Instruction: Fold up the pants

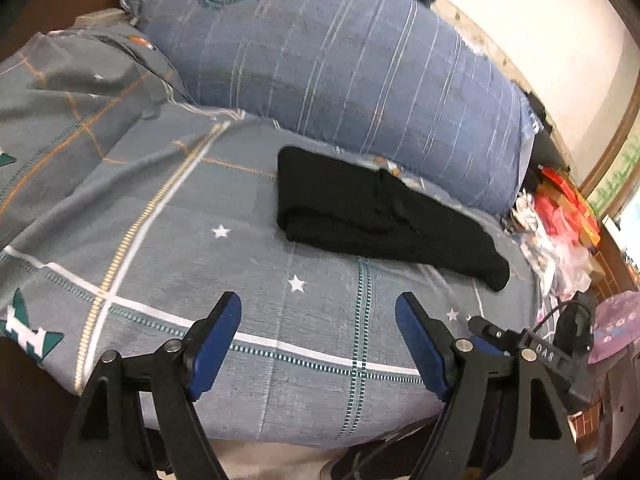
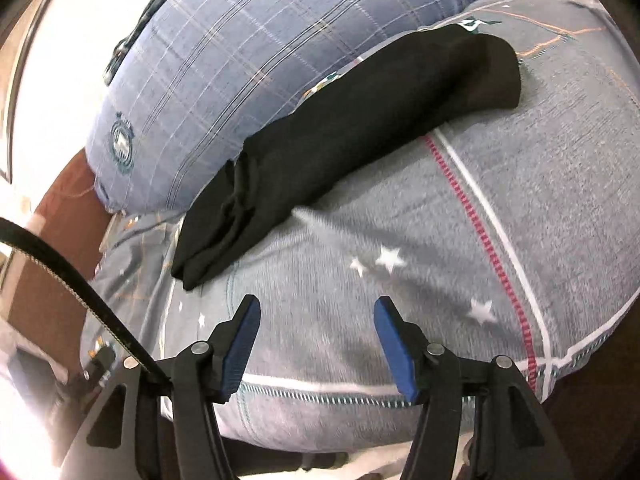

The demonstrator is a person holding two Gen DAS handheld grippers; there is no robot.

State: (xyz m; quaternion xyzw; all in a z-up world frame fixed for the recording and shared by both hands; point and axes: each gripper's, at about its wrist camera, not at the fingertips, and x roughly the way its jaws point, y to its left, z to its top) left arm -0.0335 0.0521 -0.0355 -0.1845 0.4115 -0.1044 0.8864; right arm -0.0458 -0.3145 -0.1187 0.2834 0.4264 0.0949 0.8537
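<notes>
A bed (image 1: 168,240) fills both views, covered in a grey sheet with white stripes, stars and dashed teal lines, and a wall rises pale behind it.

The pants (image 1: 380,216) are black and lie on that sheet as a long, narrow bundle, already doubled over: layered edges show stacked at one end in the right wrist view, and the other end is rounded like a fold. They sit at the far side of the bed, just beside a large blue plaid pillow (image 1: 340,64), possibly touching its lower edge. A heap of red and white odds and ends (image 1: 560,216) lies past the bed's corner.

The left tongs (image 1: 318,320) stand released, blue pads wide apart over bare sheet, with nothing between them. The right tongs (image 2: 316,322) are likewise released and empty, and well short of the garment.

By my reading, the folding is largely done: the pants look compact and settled, and neither tool is on them. What may remain is one more fold across the length to shorten the bundle, or simply nothing.
</notes>
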